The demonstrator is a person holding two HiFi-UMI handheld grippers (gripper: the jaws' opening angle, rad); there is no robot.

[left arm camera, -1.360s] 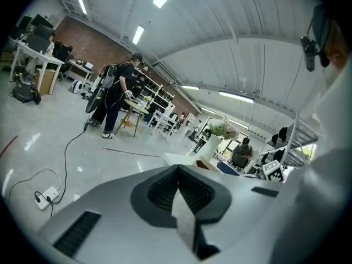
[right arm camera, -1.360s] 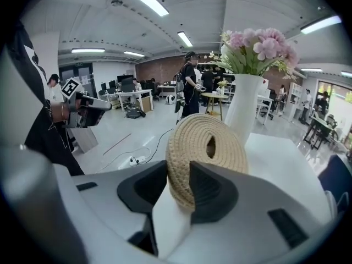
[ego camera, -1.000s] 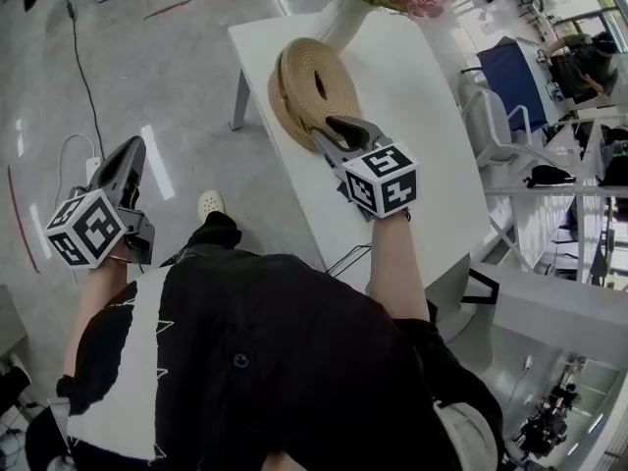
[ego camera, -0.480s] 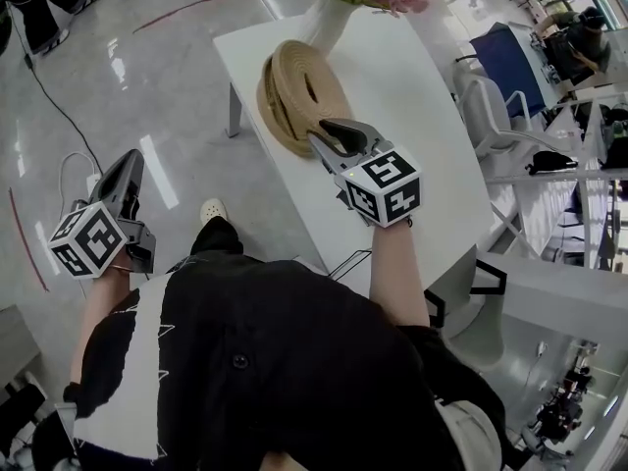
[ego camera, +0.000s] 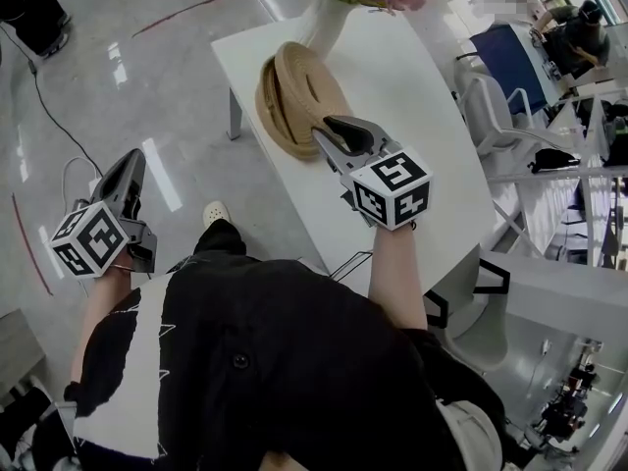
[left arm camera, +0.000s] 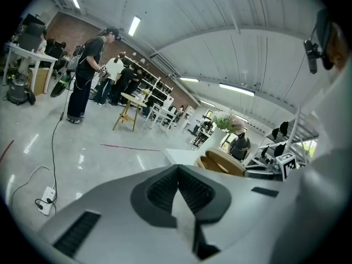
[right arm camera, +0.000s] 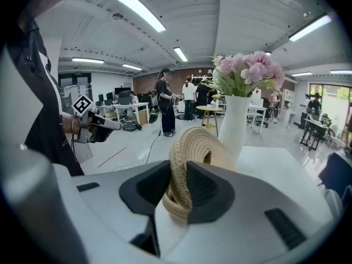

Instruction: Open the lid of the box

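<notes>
Pinching the coiled-rope lid (right arm camera: 192,144) of the round woven box (ego camera: 294,77), my right gripper's (ego camera: 326,130) fingers have just been closing on its rim at the white bench's (ego camera: 422,116) near-left edge. A smooth white vase (right arm camera: 234,122) stands just behind. My left gripper (ego camera: 130,160), fingers together, hangs over open glossy floor (ego camera: 177,77).

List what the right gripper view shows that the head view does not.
Only the right gripper view: the rim of the woven lid pinched between the pads of the right gripper, whose jaws have just been closing, and the ceiling lights. Only the head view: the table leg, a shoe, the right gripper's marker cube. Both: lid, vase, pink flowers, left gripper.
</notes>
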